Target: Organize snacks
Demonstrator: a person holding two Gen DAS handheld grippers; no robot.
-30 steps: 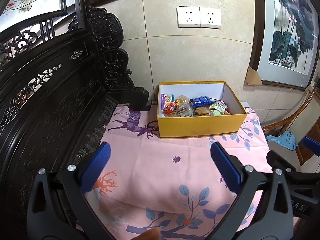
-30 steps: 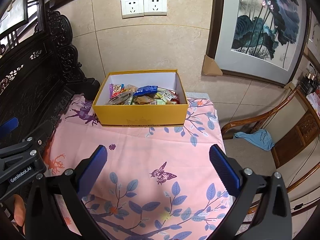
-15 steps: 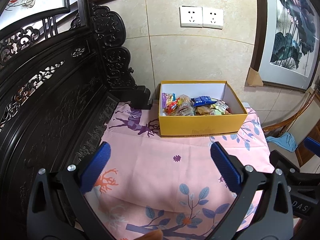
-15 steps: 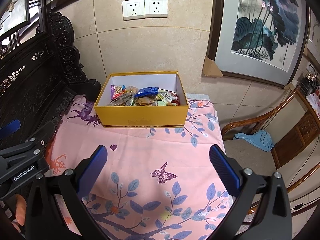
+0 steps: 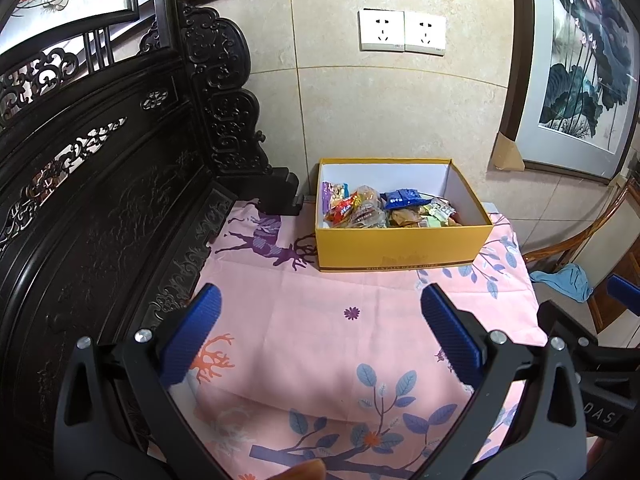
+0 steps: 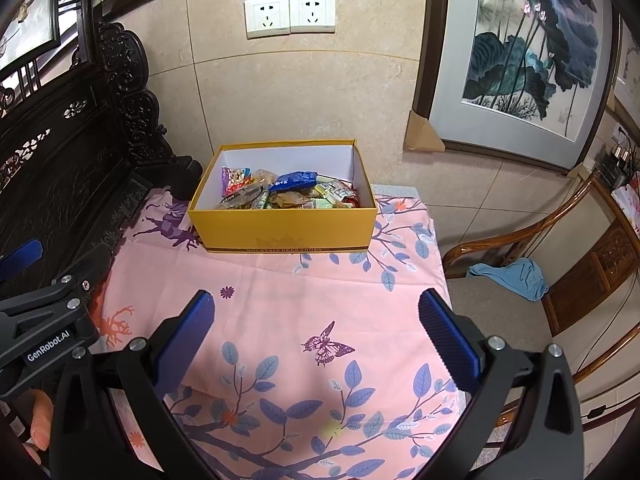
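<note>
A yellow cardboard box [image 5: 400, 246] stands at the far end of the table on a pink patterned cloth [image 5: 320, 320]. It holds several wrapped snacks [image 5: 376, 208], among them a blue packet [image 5: 402, 198]. The box [image 6: 280, 228] and snacks [image 6: 288, 192] also show in the right wrist view. My left gripper [image 5: 320, 328] is open and empty, held above the cloth short of the box. My right gripper [image 6: 316, 328] is open and empty, beside the left one and the same distance back.
A dark carved wooden bench back [image 5: 100, 200] runs along the table's left side. A tiled wall with sockets [image 6: 290, 14] lies behind the box. A wooden chair [image 6: 540, 248] with a blue cloth [image 6: 512, 276] stands right of the table. A framed painting [image 6: 532, 52] leans on the wall.
Both grippers have risen and tilted slightly, so the box sits a little lower in each view. Both stay open and empty.
</note>
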